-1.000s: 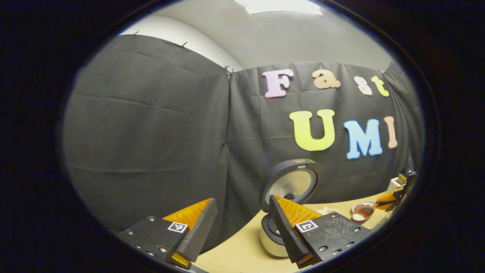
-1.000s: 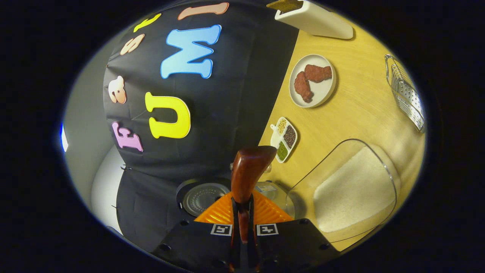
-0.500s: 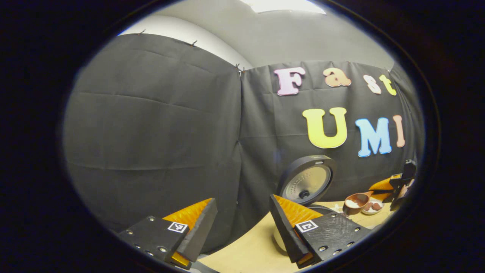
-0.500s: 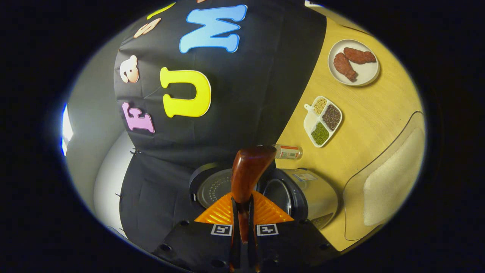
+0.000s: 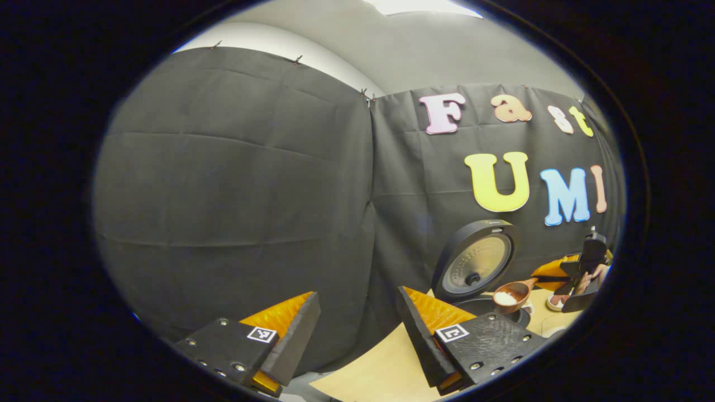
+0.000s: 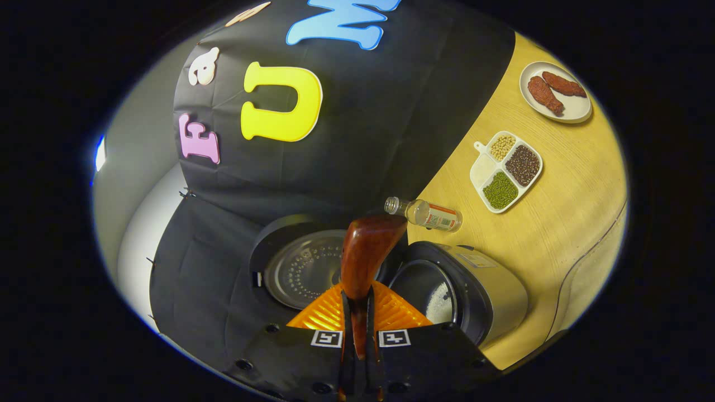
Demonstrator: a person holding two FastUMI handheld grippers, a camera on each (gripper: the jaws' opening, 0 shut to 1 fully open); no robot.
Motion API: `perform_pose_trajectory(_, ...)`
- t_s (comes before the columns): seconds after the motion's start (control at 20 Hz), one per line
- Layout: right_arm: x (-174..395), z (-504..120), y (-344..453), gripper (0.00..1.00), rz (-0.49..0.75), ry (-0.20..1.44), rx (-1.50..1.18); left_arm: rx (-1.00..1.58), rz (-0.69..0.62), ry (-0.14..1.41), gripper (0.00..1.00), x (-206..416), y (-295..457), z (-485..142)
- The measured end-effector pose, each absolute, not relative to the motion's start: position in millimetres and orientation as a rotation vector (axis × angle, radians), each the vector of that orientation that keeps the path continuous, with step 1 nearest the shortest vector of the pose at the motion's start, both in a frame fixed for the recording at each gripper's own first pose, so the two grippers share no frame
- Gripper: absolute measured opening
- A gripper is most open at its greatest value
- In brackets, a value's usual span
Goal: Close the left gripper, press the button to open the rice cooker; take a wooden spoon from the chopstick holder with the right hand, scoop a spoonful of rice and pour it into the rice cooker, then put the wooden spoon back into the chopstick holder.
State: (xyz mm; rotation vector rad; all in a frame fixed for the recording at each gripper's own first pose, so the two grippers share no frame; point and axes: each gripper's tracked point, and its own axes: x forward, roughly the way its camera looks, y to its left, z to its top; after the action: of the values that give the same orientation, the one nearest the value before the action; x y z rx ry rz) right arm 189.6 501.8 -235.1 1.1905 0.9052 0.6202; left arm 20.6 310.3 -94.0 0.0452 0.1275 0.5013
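Left gripper (image 5: 357,340): jaws spread wide, empty, parked off to the left of the rice cooker (image 5: 483,296), lid already up. Right gripper (image 6: 357,318): jaws clamped on the wooden spoon (image 6: 366,257) handle. In the left gripper view, spoon bowl loaded with rice (image 5: 506,298), poised at the pot's rim. Step in hand: the pour. Next move, by judgement: roll the wrist with the bowl kept over the pot opening (image 6: 427,290). Long axis along the right gripper's fingers, bowl end leading toward the cooker.
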Motion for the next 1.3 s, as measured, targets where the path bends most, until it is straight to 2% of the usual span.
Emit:
perform_pose_trajectory(0.05,190.0,-239.3,510.0,0.1,0.622,0.906,1.17,0.044,0.508,0.131,0.87,19.7,313.2,-95.0)
perform_pose_trajectory(0.2,189.2,-254.6,527.1,0.09,0.629,0.892,1.055,0.043,0.522,0.149,0.86,18.9,322.0,-100.9)
perform_pose_trajectory(0.25,188.7,-258.4,533.2,0.05,0.636,0.881,1.016,0.047,0.526,0.152,0.87,20.4,322.4,-101.9)
perform_pose_trajectory(0.3,189.4,-262.5,537.6,0.09,0.639,0.867,0.981,0.053,0.53,0.153,0.87,21.6,324.3,-102.5)
perform_pose_trajectory(0.6,198.2,-278.5,555.4,0.09,0.628,0.764,0.75,0.099,0.546,0.157,0.87,18.2,328.4,-97.2)
perform_pose_trajectory(1.3,185.8,-252.1,576.3,0.1,0.761,0.393,0.095,0.066,0.561,0.16,0.87,15.8,327.9,-110.5)
